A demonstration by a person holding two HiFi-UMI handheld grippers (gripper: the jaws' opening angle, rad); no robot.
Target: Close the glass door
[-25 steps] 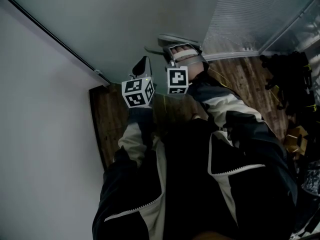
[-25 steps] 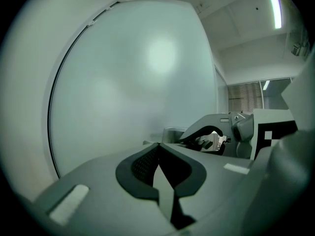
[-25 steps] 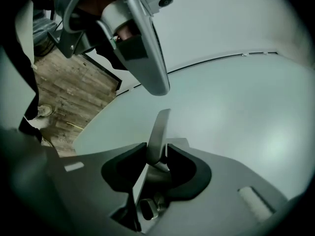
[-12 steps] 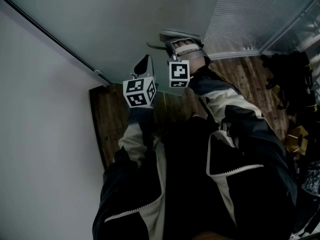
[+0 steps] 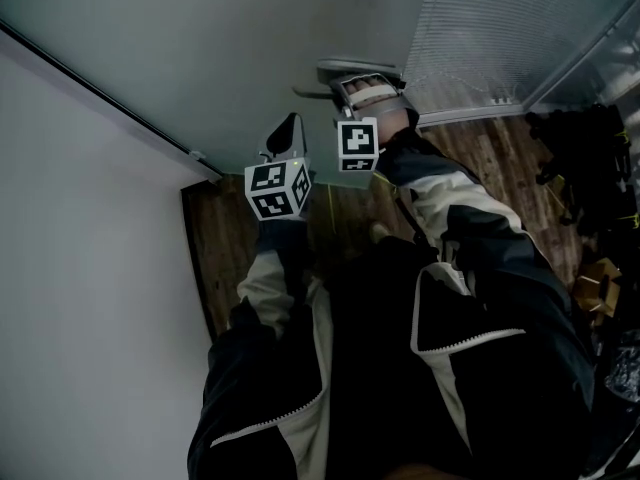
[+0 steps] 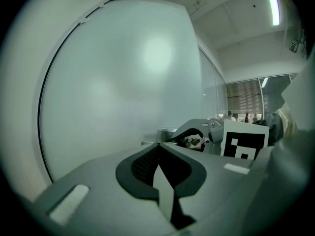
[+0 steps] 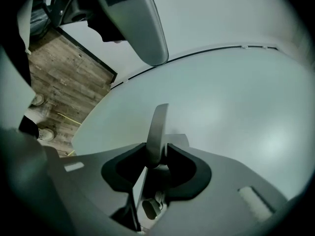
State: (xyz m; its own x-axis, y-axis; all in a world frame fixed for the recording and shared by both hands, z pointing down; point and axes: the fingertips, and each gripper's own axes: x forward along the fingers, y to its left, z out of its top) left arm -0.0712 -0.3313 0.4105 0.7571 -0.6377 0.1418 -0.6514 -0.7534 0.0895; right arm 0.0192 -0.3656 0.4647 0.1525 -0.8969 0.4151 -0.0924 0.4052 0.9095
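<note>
The frosted glass door point(image 5: 230, 58) fills the upper part of the head view. Its metal lever handle point(image 5: 352, 70) sticks out near the door's right side. My right gripper point(image 5: 362, 90) is shut on that handle, and in the right gripper view the handle blade point(image 7: 158, 127) stands pinched between the dark pads point(image 7: 184, 168). My left gripper point(image 5: 289, 130) hovers shut just left of it, tip close to the glass, nothing held. In the left gripper view its jaws point(image 6: 158, 146) meet, and the right gripper point(image 6: 197, 132) shows beyond them.
A white wall point(image 5: 80, 268) runs down the left, divided from the door by a black edge strip point(image 5: 100, 93). Wooden floor point(image 5: 240, 238) lies below. A glass panel with blinds point(image 5: 500, 28) stands to the right, dark clutter point(image 5: 585, 158) at its foot.
Both grippers have shifted slightly up the picture with the handle still gripped. The black strip at the door's left edge sits lower in view than before.
</note>
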